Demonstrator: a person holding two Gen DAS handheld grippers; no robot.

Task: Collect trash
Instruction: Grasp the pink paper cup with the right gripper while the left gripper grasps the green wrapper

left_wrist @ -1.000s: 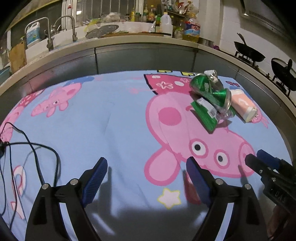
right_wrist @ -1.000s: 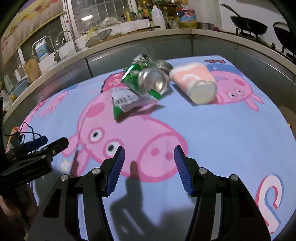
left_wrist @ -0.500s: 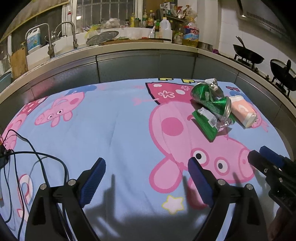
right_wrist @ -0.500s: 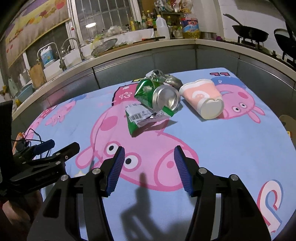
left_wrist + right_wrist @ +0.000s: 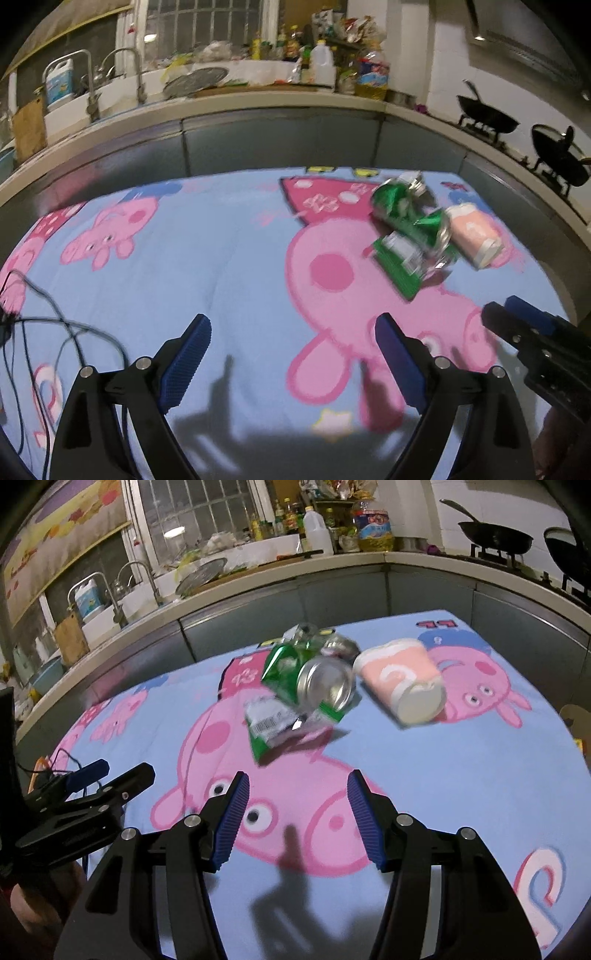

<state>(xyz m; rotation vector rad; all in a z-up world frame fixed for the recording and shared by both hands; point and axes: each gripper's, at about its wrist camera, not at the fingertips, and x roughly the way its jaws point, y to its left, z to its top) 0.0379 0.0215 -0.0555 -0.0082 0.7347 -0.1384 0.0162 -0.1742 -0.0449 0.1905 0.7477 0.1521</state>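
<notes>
A pile of trash lies on the blue cartoon-pig cloth (image 5: pixel 229 258): a crushed green can (image 5: pixel 410 214), a green wrapper (image 5: pixel 400 262) and a pink paper cup (image 5: pixel 474 234) on its side. The right wrist view shows the same can (image 5: pixel 314 675), wrapper (image 5: pixel 275 725) and cup (image 5: pixel 400 679). My left gripper (image 5: pixel 291 362) is open and empty, well short and left of the pile. My right gripper (image 5: pixel 297 816) is open and empty, short of the wrapper; it also shows in the left wrist view (image 5: pixel 517 321).
A black cable (image 5: pixel 55 332) lies on the cloth at the left. A grey counter (image 5: pixel 280 144) with sink, bottles and woks rings the far side. The left gripper shows at the left edge of the right wrist view (image 5: pixel 107 775).
Both grippers have pulled back and risen a little from the cloth; the trash pile looks smaller and farther. Nothing was grasped.
</notes>
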